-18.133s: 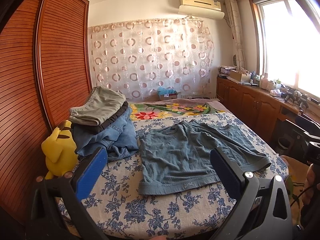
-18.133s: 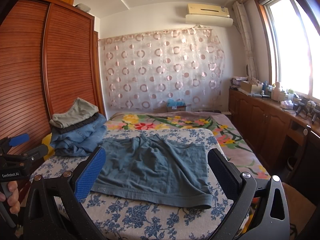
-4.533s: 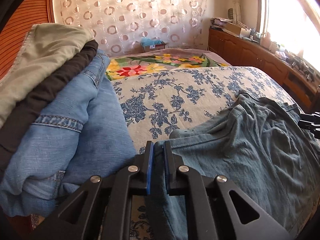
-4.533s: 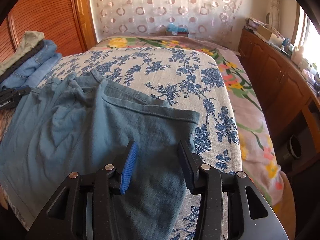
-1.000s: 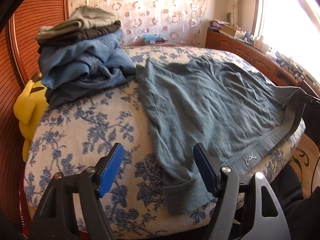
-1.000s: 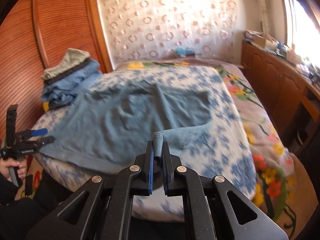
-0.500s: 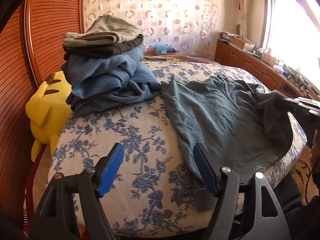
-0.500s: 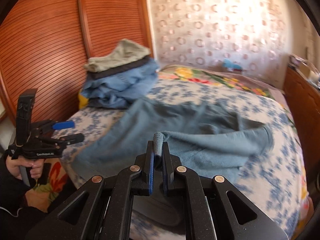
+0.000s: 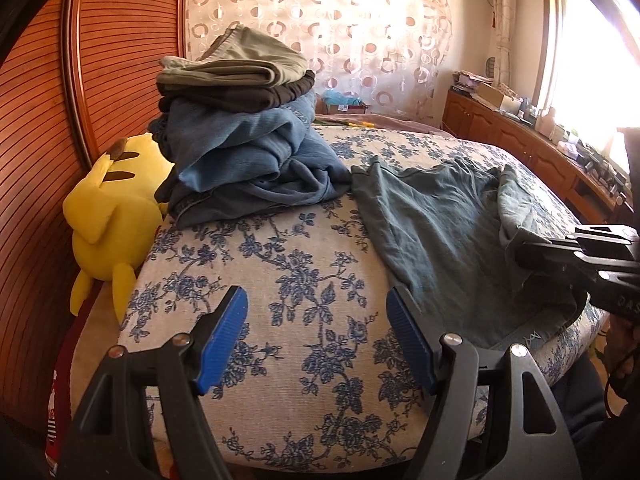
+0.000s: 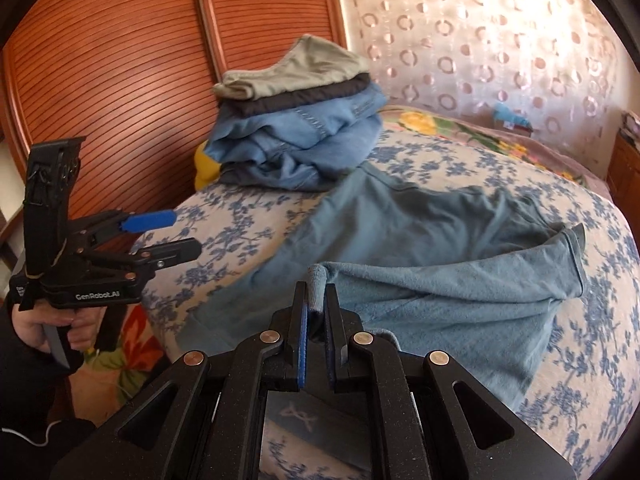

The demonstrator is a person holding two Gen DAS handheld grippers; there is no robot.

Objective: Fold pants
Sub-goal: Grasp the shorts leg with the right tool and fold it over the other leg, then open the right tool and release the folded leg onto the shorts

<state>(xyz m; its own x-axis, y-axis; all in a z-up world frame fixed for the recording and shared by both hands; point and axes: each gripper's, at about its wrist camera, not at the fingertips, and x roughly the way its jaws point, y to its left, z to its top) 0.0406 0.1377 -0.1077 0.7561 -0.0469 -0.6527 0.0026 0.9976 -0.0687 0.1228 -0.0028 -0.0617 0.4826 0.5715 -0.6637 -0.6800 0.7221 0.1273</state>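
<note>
floral-covered bed (image 9: 304,280), blue-grey pants (image 9: 440,216) spread on it, stack of folded clothes (image 9: 244,148), perhaps jeans

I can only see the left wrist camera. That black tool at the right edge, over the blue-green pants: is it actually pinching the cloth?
Observer: Yes. In the right wrist view the right gripper is shut on a fold of the pants, and cloth pokes up between its pads.
Operator: Does the cloth lie flat there?
Observer: No. One leg is drawn over the rest, with its paler inner side facing up.
Operator: And the tool whose camera I look through?
Observer: The left gripper is open beside the bed, with nothing between its jaws. A hand holds its handle.
</note>
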